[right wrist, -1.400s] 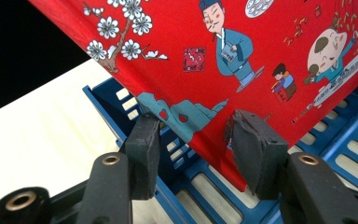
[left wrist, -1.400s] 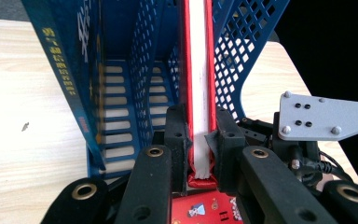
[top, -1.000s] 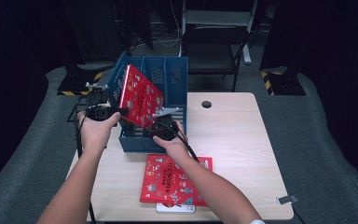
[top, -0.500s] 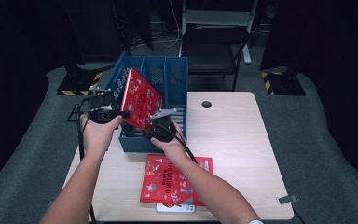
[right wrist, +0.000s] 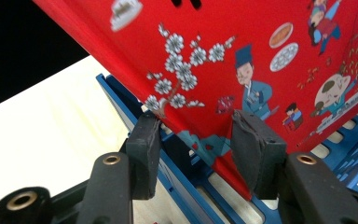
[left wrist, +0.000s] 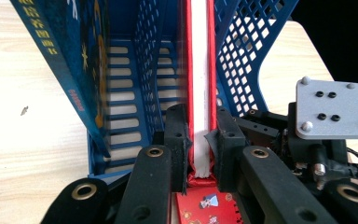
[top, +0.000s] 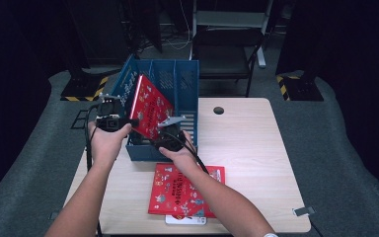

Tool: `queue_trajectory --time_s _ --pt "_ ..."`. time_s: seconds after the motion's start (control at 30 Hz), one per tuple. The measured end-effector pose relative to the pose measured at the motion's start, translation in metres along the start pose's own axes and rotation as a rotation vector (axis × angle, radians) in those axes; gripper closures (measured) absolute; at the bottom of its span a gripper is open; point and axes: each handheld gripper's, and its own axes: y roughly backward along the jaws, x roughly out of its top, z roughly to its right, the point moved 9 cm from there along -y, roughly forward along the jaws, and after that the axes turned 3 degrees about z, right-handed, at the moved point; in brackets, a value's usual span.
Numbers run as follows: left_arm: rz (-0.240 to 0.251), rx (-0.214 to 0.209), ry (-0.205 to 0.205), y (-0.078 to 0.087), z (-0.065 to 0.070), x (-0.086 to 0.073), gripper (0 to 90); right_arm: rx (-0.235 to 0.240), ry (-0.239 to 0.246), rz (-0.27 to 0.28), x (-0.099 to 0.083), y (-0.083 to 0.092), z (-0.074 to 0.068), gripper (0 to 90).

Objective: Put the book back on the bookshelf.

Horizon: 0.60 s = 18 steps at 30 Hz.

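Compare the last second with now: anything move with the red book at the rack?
Little changed. The red book, clamped in the left gripper, tipped slightly more upright over the blue file rack. The right gripper stayed at its lower corner, jaws partly open. The blue book in the rack and the red book on the table stayed put.

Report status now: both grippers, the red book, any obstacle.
Left gripper shut on red book. Right gripper open, fingers at its lower corner. Book tilted over blue file rack; blue book in next slot.
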Motion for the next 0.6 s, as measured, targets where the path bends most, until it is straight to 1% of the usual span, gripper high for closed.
queue_trajectory --time_s 0.1,0.13,0.17,0.23,0.27,0.3,0.33,0.4,0.53,0.6 --pt "-0.003 0.003 0.007 -0.0032 0.0006 -0.0011 79.2 0.002 -0.002 0.006 0.0003 -0.0007 -0.0002 52.6" --pt "-0.006 0.004 0.004 -0.0043 0.0008 -0.0013 79.2 0.004 0.001 -0.001 -0.0003 -0.0008 0.0000 52.7" --pt "-0.008 0.008 0.002 -0.0055 0.0011 -0.0020 79.2 0.003 -0.011 -0.006 -0.0011 -0.0010 -0.0004 52.6" --pt "-0.008 0.011 -0.004 -0.0074 0.0018 -0.0022 79.1 0.006 -0.012 -0.009 -0.0018 -0.0016 -0.0001 52.4" --pt "-0.019 0.011 -0.015 -0.0075 0.0014 -0.0031 79.1 0.007 -0.011 -0.009 -0.0018 -0.0017 -0.0003 52.4" --pt "-0.017 0.012 -0.010 -0.0084 0.0016 -0.0029 79.2 0.005 -0.011 -0.007 -0.0017 -0.0018 -0.0004 52.4" --pt "-0.019 0.014 -0.014 -0.0087 0.0009 -0.0026 79.1 0.007 -0.003 -0.008 -0.0016 -0.0020 0.0000 52.4" --pt "-0.023 0.011 -0.005 -0.0089 0.0004 -0.0022 79.2 0.011 -0.013 -0.009 -0.0018 -0.0020 -0.0007 52.4" --pt "-0.024 0.011 -0.005 -0.0090 -0.0001 -0.0020 79.2 0.005 0.004 0.002 -0.0008 -0.0020 -0.0005 52.3" --pt "-0.027 0.010 0.000 -0.0092 0.0003 -0.0023 79.2 0.009 0.003 -0.007 -0.0015 -0.0019 -0.0013 52.3"
